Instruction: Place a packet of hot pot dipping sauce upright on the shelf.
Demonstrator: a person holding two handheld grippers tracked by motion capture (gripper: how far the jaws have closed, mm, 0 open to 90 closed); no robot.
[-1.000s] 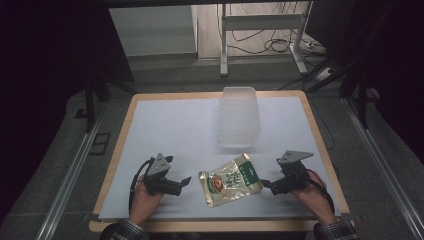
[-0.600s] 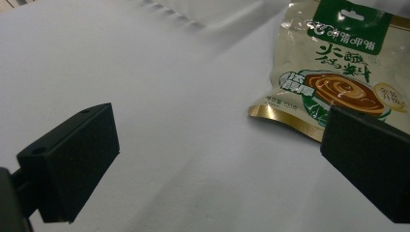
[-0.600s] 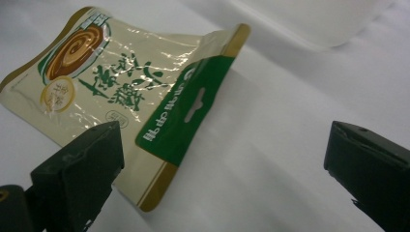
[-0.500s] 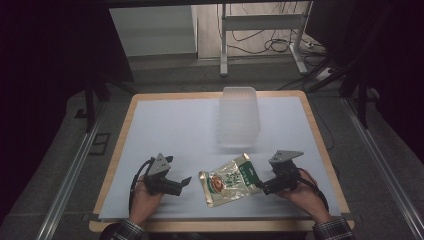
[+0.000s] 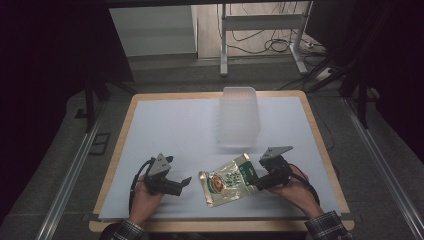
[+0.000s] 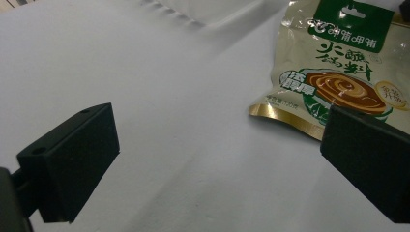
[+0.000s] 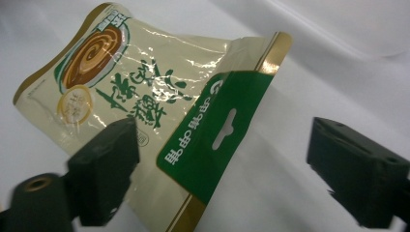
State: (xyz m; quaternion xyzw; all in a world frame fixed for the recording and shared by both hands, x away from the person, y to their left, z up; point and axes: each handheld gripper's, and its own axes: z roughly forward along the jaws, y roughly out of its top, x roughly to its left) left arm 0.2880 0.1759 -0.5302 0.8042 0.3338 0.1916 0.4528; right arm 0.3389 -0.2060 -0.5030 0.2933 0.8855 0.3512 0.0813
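Both grippers sit low near the table's front edge, and the right gripper (image 5: 256, 182) is at the green header end of the snack pouch (image 5: 229, 180), its jaws spread either side of that end and just now closing in, the pads not pressing on the film as far as the right gripper view shows. Left gripper (image 5: 183, 184) rests toward the front-left, jaws spread wide with nothing between them, aimed at the pouch, which lies just beyond its tips. That pouch lies flat on the white sheet (image 5: 170, 130) covering the table, near the middle of the front edge, tilted on a diagonal: glossy crinkled cream foil with gold trim along its edges, a green band with a punched hang slot at one end, a brown swirl picture at the other. Behind it, nearer the table's centre and back edge, stands a clear plastic tub (image 5: 239, 116), rectangular with rounded corners, frosted and see-through; what is in it I cannot tell. Wooden table rim (image 5: 320, 135) frames the sheet.
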